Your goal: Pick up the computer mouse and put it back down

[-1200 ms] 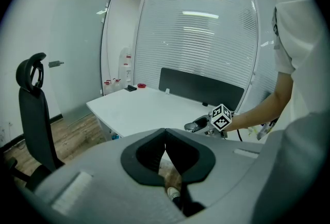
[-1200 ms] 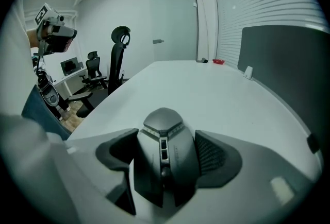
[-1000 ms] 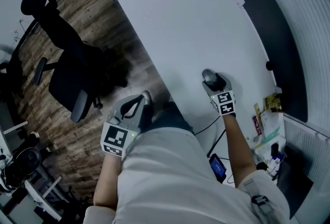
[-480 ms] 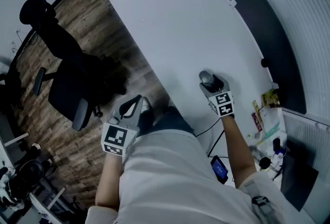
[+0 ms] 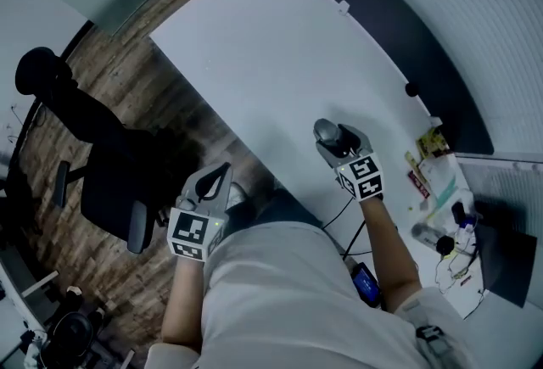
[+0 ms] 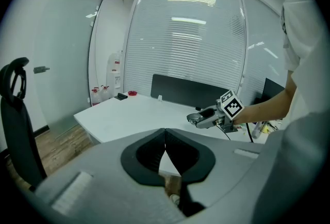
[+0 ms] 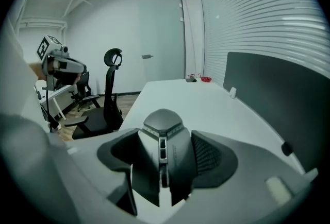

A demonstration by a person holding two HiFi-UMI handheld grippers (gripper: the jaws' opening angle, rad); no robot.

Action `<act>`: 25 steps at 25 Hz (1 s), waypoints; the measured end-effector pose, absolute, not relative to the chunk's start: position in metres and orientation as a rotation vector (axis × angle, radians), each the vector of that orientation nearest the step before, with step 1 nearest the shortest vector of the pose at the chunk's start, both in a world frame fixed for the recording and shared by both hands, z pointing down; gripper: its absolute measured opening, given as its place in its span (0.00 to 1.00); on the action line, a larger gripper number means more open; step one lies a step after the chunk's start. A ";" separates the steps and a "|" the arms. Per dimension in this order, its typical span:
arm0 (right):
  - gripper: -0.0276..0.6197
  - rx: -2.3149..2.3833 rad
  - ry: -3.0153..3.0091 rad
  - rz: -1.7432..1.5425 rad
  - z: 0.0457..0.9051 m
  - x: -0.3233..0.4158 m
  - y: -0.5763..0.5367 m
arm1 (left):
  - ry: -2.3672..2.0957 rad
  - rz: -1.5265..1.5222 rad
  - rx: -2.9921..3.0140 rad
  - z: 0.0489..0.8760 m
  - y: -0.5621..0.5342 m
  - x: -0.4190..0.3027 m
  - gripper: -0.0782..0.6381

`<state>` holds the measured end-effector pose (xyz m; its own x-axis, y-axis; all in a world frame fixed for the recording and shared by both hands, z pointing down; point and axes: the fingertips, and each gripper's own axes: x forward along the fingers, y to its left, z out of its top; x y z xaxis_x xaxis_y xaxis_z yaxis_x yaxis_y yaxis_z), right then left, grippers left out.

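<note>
Over the white desk (image 5: 280, 45), the right claw (image 7: 166, 145) clamps the computer mouse (image 7: 164, 120).

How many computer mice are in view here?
1. The grey computer mouse is clamped in the right claw, over the white desk. Clutter at its right end could hide another.

Grey mouse (image 7: 163, 138), white table (image 5: 280, 45)

Right claw (image 5: 338, 141) clamps the mouse (image 7: 163, 135), arm extended; left claw (image 6: 165, 152) closed, held back.
</note>
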<state>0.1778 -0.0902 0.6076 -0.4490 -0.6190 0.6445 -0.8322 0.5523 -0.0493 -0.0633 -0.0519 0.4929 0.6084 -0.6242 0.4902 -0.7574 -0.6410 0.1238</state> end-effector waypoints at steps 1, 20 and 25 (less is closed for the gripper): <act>0.52 1.180 -2.218 0.490 0.600 0.177 -0.090 | -1.103 0.583 2.532 0.492 -0.055 -0.062 0.12; 0.52 1.526 -2.258 0.367 0.458 0.168 -0.038 | -0.780 0.466 2.744 0.463 -0.098 -0.022 0.12; 0.52 1.610 -2.241 0.326 0.439 0.172 -0.019 | -0.705 0.456 2.789 0.457 -0.093 -0.013 0.12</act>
